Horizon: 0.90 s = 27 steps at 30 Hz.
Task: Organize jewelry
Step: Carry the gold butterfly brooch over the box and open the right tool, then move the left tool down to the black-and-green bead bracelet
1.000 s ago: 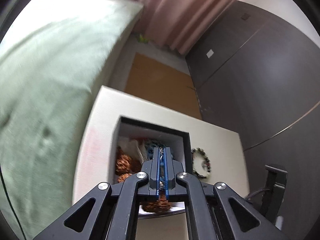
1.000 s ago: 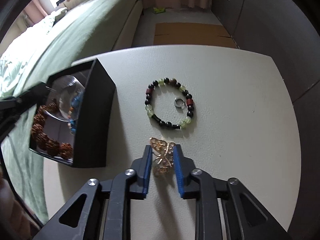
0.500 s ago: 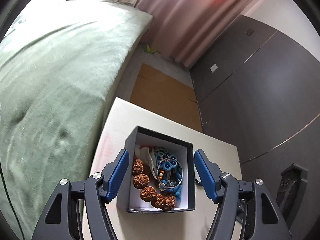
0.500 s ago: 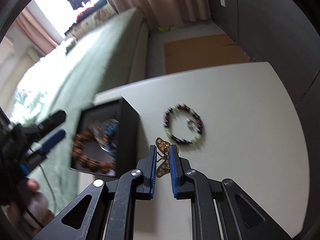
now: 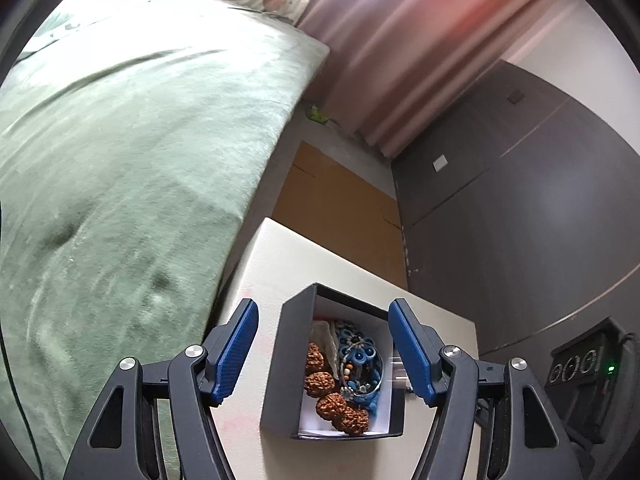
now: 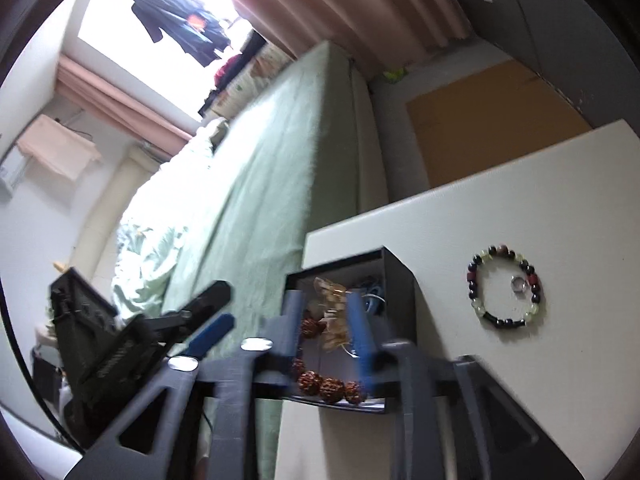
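A black jewelry box (image 5: 280, 376) stands on the white table (image 5: 288, 256); it holds brown seed beads (image 5: 332, 402) and blue beaded jewelry (image 5: 360, 364). My left gripper (image 5: 324, 354) is open, its jaws spread to either side of the box, above it. In the right wrist view my right gripper (image 6: 326, 320) is over the box (image 6: 400, 280) and motion-blurred, with the gold butterfly brooch (image 6: 332, 312) between its jaws. A dark beaded bracelet (image 6: 505, 286) and a small silver ring (image 6: 519, 284) lie on the table to the right.
A green bed (image 5: 120, 152) runs along the table's left side. Dark cabinet doors (image 5: 520, 200) stand on the right, cardboard (image 5: 340, 200) lies on the floor beyond. The left gripper shows at the left of the right wrist view (image 6: 200, 320).
My right gripper closed on the brooch, lifted it off the table and carried it left over the box. My left gripper opened, released the blue jewelry into the box and rose.
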Each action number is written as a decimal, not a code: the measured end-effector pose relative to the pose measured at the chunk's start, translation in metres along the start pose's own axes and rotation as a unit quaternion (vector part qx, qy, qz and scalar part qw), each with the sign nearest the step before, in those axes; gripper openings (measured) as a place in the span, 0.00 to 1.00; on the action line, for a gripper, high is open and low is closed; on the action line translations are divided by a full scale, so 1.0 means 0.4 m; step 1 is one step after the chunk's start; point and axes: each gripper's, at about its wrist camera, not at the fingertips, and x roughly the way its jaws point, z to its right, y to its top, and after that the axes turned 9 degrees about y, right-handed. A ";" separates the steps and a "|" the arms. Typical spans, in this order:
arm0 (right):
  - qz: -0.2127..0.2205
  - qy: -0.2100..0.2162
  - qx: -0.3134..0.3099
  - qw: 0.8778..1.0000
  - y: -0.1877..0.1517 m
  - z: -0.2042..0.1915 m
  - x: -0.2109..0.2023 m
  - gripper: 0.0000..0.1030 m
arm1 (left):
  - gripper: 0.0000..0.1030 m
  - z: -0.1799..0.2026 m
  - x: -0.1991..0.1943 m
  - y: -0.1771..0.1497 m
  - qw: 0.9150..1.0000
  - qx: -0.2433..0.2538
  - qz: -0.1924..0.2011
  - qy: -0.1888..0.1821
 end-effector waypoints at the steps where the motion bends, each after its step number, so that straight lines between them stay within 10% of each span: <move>1: 0.005 -0.013 0.001 1.000 -0.004 0.003 -0.001 0.44 | 0.66 -0.002 -0.004 0.001 1.000 -0.001 0.001 0.000; 27: 0.061 -0.101 0.068 0.991 -0.045 0.143 -0.282 0.61 | 0.66 0.198 -0.032 -0.152 0.993 0.114 -0.005 -0.016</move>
